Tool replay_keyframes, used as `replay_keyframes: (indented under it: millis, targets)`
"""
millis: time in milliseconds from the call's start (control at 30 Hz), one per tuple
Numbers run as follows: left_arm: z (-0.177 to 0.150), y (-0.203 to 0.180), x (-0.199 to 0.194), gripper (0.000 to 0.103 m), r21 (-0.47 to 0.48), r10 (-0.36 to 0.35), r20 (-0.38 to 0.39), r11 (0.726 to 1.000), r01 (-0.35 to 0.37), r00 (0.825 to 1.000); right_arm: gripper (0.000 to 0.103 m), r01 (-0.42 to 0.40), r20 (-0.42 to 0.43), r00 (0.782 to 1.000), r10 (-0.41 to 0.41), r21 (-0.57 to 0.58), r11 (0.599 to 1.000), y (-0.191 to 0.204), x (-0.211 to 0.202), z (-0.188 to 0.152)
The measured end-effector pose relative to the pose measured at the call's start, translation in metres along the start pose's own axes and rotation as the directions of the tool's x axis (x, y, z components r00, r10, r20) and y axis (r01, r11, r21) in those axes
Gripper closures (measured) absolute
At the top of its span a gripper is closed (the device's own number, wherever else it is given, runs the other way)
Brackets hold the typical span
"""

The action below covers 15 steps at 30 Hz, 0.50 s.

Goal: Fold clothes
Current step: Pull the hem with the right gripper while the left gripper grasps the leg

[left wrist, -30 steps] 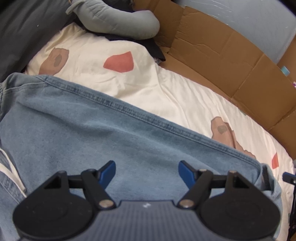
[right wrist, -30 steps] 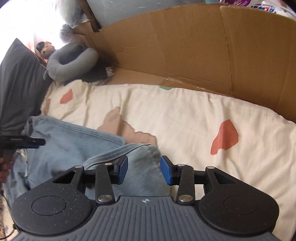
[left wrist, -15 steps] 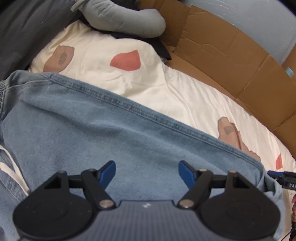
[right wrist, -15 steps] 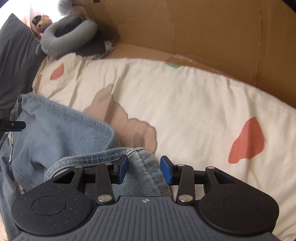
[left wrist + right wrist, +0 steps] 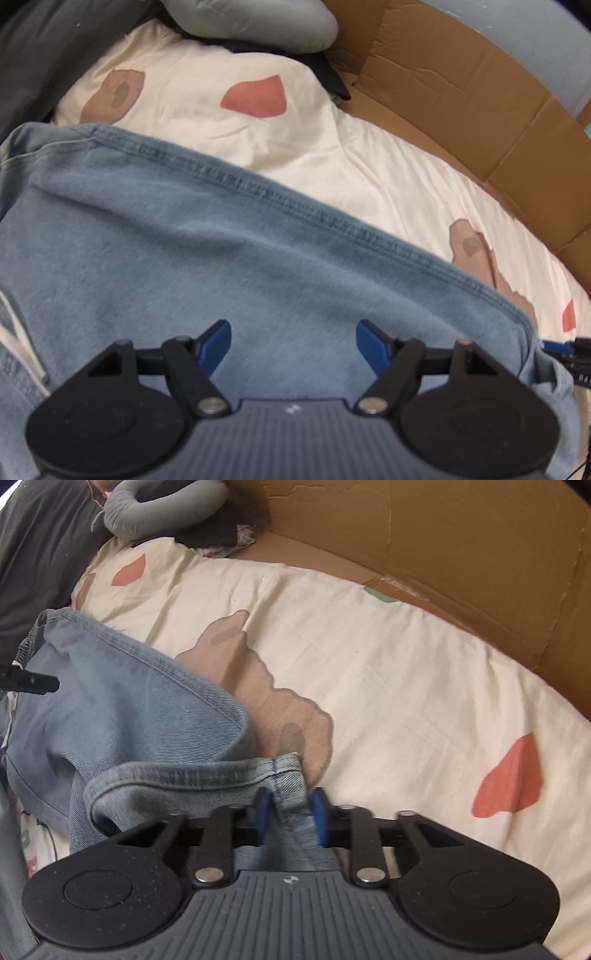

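The jeans (image 5: pixel 258 295) lie spread on the bed sheet (image 5: pixel 406 672), and they are the only garment I can make out to fold. The hem end of one leg is lifted off the sheet because my right gripper (image 5: pixel 288 819) has it pinched: the two blue pads stand close together with the denim bunched between them, the stitched hem (image 5: pixel 207 773) curling up just ahead of the fingers. I judge that hold is there so the leg end can be carried across toward the waistband (image 5: pixel 37 642), which sits at the far left in the right wrist view.

My left gripper (image 5: pixel 293 341) hangs over the broad flat part of the jeans with its fingers spread wide and nothing between them; whether the pads touch the cloth I cannot tell. It looks placed to pin or smooth the cloth while the other side folds.

By count: one pair of jeans, two grippers, one gray neck pillow (image 5: pixel 162 506) at the head of the bed, one dark pillow (image 5: pixel 37 550) beside it, and cardboard (image 5: pixel 461 554) along the far edge of the bed. On the sheet I count two red patches (image 5: pixel 256 96) and two brown ones in the left view.
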<state>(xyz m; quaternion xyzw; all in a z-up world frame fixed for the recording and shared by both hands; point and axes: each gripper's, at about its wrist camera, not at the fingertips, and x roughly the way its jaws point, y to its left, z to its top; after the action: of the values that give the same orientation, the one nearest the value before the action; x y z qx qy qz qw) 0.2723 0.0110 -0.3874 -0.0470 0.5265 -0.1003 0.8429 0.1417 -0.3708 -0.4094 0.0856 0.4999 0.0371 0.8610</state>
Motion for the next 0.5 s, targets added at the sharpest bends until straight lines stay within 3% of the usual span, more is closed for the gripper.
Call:
replay_keyframes:
  millis: [300, 500]
  targets:
    - [0.042, -0.034, 0.014, 0.026, 0.188, -0.01, 0.039, 0.982, 0.003, 0.999, 0.094, 0.116, 0.113, 0.986, -0.126, 0.086, 0.99, -0.016, -0.057, -0.009]
    - [0.061, -0.049, 0.019, 0.026, 0.415, -0.002, 0.056, 0.91, -0.021, 0.998, 0.095, 0.188, 0.162, 0.962, -0.218, 0.182, 0.965, -0.037, -0.095, -0.021]
